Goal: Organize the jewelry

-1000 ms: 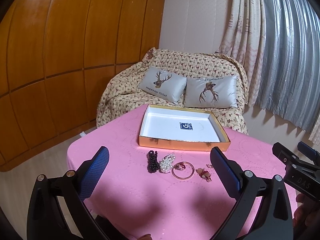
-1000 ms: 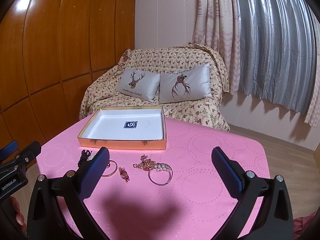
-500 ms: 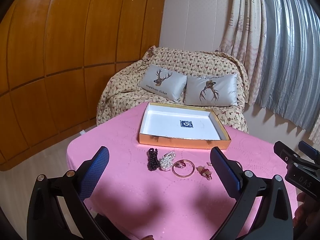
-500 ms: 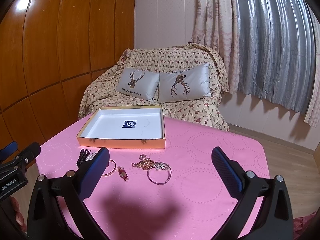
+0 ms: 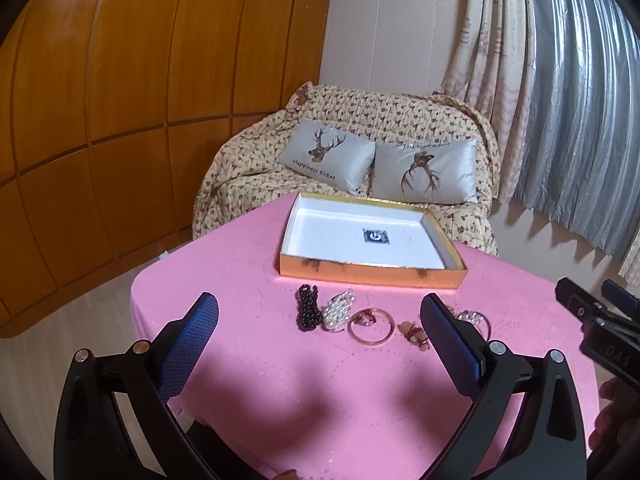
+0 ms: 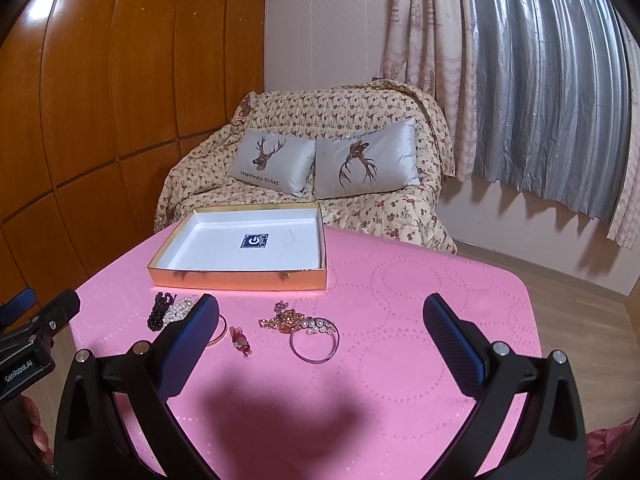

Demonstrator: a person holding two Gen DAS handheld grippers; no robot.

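Observation:
A shallow gold-sided box with a white inside stands on the pink table, empty but for a blue label. In front of it lies a row of jewelry: a dark bead bracelet, a pearl bracelet, a gold bangle, a small red charm, a gold chain piece and a silver bangle with pearls. My left gripper is open and empty above the near table. My right gripper is open and empty too.
The round table has a pink cloth. A sofa with a flowered cover and two deer cushions stands behind it. Wood panels are to the left and curtains to the right. The other gripper shows at each view's edge.
Both grippers have drawn slightly nearer the table and jewelry. Nothing on the table has moved.

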